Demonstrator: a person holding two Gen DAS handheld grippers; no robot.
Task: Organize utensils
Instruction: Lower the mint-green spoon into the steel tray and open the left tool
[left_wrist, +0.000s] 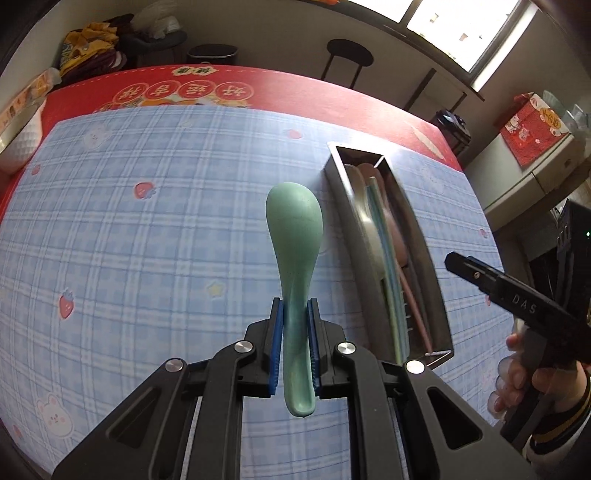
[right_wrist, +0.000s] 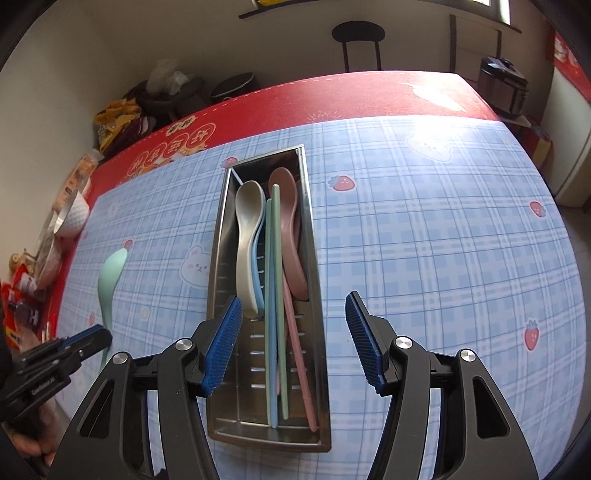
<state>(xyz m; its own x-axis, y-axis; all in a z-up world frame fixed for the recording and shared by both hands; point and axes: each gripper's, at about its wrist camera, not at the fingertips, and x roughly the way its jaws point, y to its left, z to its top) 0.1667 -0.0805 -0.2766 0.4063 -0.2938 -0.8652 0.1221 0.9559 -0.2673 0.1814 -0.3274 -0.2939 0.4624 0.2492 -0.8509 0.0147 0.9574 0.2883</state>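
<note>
Left wrist view looking forward and down over the bench from just left of the metal tray, right wrist view close above that tray, both sharing tray and checked cloth

Left black plastic two-finger gripper: ribbed blue rubber pads are fitted inside angular linkage arms, which are pinned with round silver screws. Right black plastic two-finger gripper: identical build; "DAS" is printed in pale letters on its body (seen from the left wrist view). Bare-skinned right hand: a dark cuff with yellow and white stripes is worn.
</note>
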